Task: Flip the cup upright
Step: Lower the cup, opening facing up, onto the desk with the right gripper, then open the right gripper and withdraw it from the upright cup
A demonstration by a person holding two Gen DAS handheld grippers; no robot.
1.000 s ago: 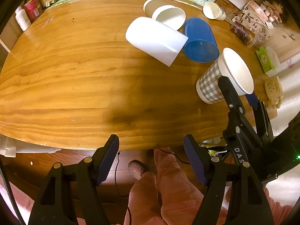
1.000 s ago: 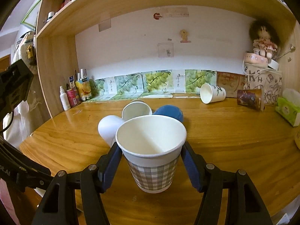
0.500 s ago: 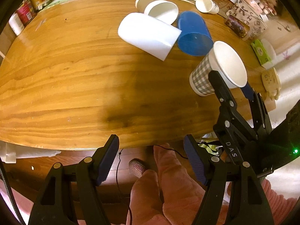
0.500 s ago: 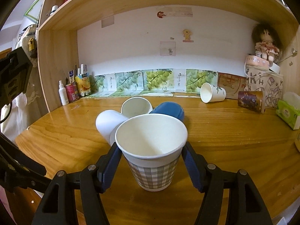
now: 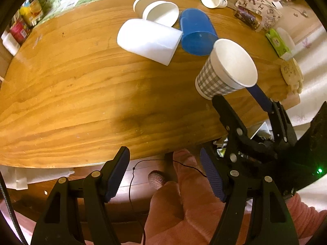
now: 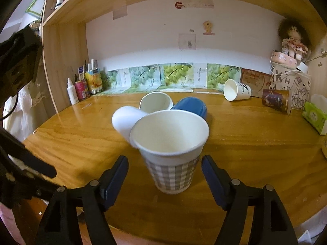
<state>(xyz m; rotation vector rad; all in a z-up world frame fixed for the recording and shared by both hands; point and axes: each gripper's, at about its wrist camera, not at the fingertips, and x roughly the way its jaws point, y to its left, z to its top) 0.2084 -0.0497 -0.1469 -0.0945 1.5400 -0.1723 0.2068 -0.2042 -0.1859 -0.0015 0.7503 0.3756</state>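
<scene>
A grey-checked paper cup [image 6: 170,150] stands upright on the wooden table [image 6: 255,143], mouth up. It also shows in the left wrist view [image 5: 224,75]. My right gripper [image 6: 164,173] is open, its blue pads apart from the cup on both sides and a little nearer the camera. My left gripper [image 5: 164,175] is open and empty, off the table's front edge, above the floor and a pink-clad leg.
Behind the checked cup lie a white cup [image 5: 149,40], a blue cup [image 5: 197,34] and a white paper cup [image 5: 161,13], all on their sides. Another paper cup [image 6: 237,90] lies at the back right. Bottles [image 6: 81,85], a tissue box [image 6: 314,117] and bags line the edges.
My right gripper has opened off the checked cup and drawn back a little; the cup stays standing on the table. The left gripper has shifted slightly.
</scene>
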